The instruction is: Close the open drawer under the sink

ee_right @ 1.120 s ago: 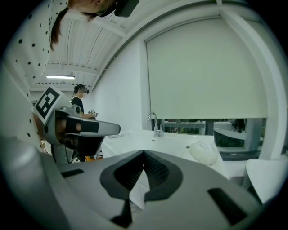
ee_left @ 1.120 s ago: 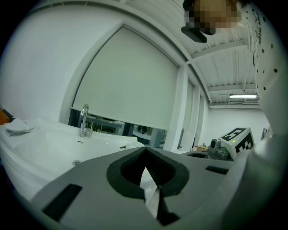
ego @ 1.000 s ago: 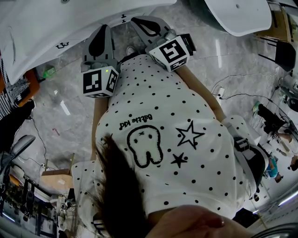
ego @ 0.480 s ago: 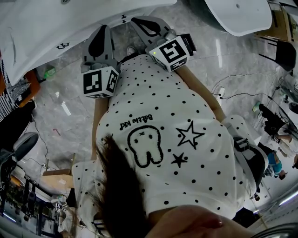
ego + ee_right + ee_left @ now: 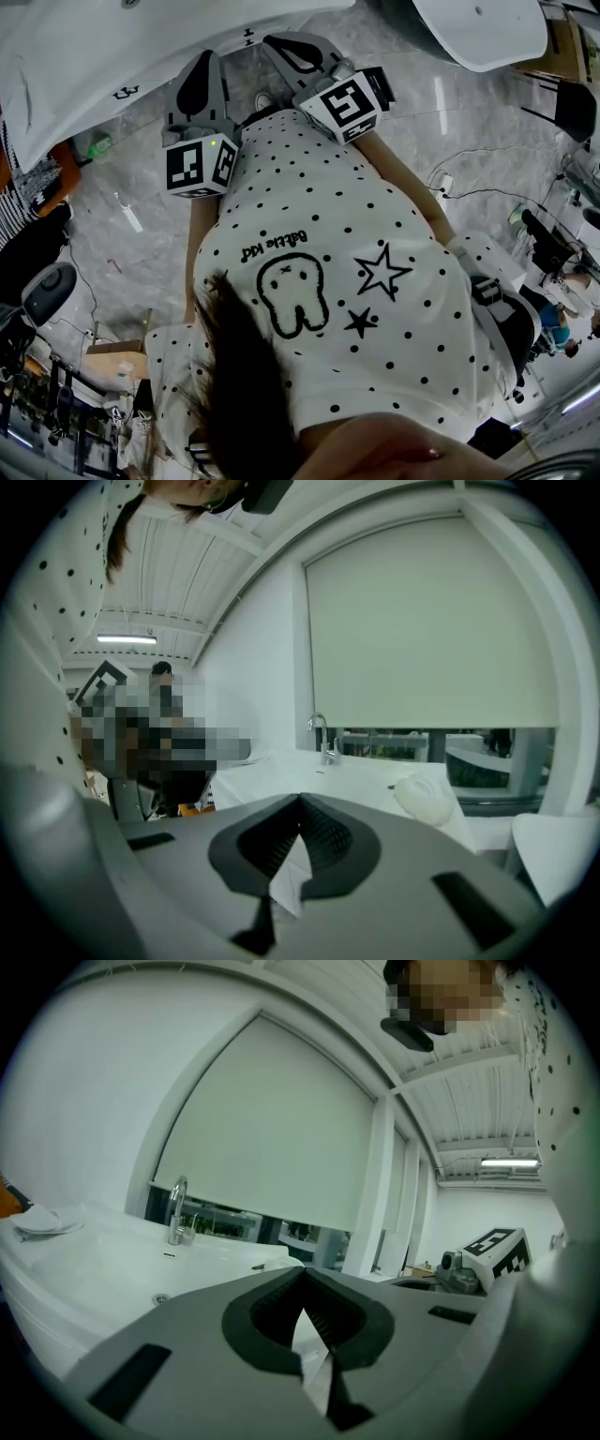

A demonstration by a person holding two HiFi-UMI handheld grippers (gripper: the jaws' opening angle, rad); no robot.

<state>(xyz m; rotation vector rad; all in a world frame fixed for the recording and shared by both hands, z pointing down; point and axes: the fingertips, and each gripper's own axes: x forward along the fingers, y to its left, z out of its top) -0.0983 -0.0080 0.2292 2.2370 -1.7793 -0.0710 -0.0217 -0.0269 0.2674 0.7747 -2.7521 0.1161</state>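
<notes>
Left gripper (image 5: 302,1274): fingers (image 5: 202,1344) closed tip to tip, nothing gripped; right gripper (image 5: 300,801): same, closed and empty; both are matte grey plastic with black ribbed pads (image 5: 321,1316) round a teardrop hollow; both point at the sink (image 5: 89,1265), a glossy white moulded basin with a curved chrome tap (image 5: 177,1211); in the head view the tips sit at the white worktop (image 5: 75,56) edge, contact unclear, above grey marbled floor (image 5: 150,272); drawer can't be made out in any view.

Looking steeply down from behind left tongs (image 5: 207,56) and right tongs (image 5: 274,40); riding each, facing the shared sink (image 5: 103,1262) beyond.
</notes>
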